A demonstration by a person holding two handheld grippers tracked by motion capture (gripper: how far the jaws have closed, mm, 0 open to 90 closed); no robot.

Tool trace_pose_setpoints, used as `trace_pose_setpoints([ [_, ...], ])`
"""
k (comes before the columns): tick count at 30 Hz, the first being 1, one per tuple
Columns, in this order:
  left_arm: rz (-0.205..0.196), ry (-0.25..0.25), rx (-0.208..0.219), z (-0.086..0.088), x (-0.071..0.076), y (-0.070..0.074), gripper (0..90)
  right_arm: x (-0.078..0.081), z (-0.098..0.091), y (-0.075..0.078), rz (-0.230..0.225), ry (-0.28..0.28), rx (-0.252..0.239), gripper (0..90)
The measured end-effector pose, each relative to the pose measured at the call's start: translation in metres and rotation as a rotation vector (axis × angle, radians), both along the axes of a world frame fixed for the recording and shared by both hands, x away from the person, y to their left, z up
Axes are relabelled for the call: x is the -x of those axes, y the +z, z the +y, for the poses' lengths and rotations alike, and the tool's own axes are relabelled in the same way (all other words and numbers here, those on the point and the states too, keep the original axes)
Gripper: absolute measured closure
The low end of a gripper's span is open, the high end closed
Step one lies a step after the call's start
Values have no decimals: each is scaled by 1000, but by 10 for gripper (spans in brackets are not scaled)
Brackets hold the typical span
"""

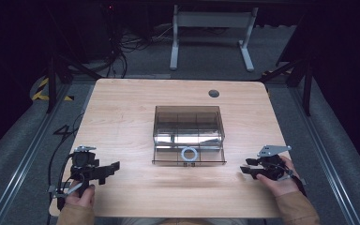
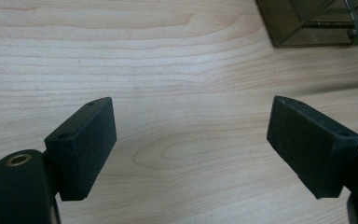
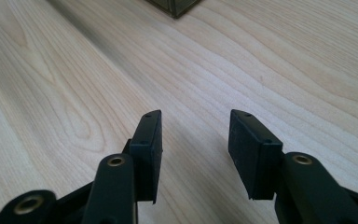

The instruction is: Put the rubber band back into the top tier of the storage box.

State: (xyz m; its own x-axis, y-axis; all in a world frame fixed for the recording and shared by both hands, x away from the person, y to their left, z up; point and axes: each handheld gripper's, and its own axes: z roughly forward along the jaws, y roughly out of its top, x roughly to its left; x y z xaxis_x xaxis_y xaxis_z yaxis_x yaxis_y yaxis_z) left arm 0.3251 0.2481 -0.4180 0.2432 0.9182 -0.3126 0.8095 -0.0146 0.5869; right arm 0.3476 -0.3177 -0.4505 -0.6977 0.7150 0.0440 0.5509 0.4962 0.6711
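A smoky see-through plastic box (image 1: pixel 188 127) with inner dividers stands at the middle of the wooden table (image 1: pixel 122 108). Its front drawer is pulled out, and a pale ring (image 1: pixel 189 153) lies in it. My left gripper (image 1: pixel 114 168) rests near the front left of the table, open, with nothing between its jaws; in the left gripper view its pads (image 2: pixel 81 147) stand wide apart over bare wood and a corner of the box (image 2: pixel 307 23) shows at top right. My right gripper (image 1: pixel 244 168) lies at the front right, open and holding nothing, its pads (image 3: pixel 254 151) over bare wood.
A round cable hole (image 1: pixel 213 93) sits in the table's far right part. Beyond the table stand a white desk frame (image 1: pixel 211 33) and tangled cables (image 1: pixel 122 47) on the grey floor. A corner of the box (image 3: pixel 175 5) shows at the top of the right gripper view.
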Motion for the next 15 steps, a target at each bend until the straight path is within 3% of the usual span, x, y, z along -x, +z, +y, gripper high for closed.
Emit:
trace_pose_setpoints([
  [15,0,-8,1,-1,0,0,163,2,4,-5,-27,-3,-11,531],
])
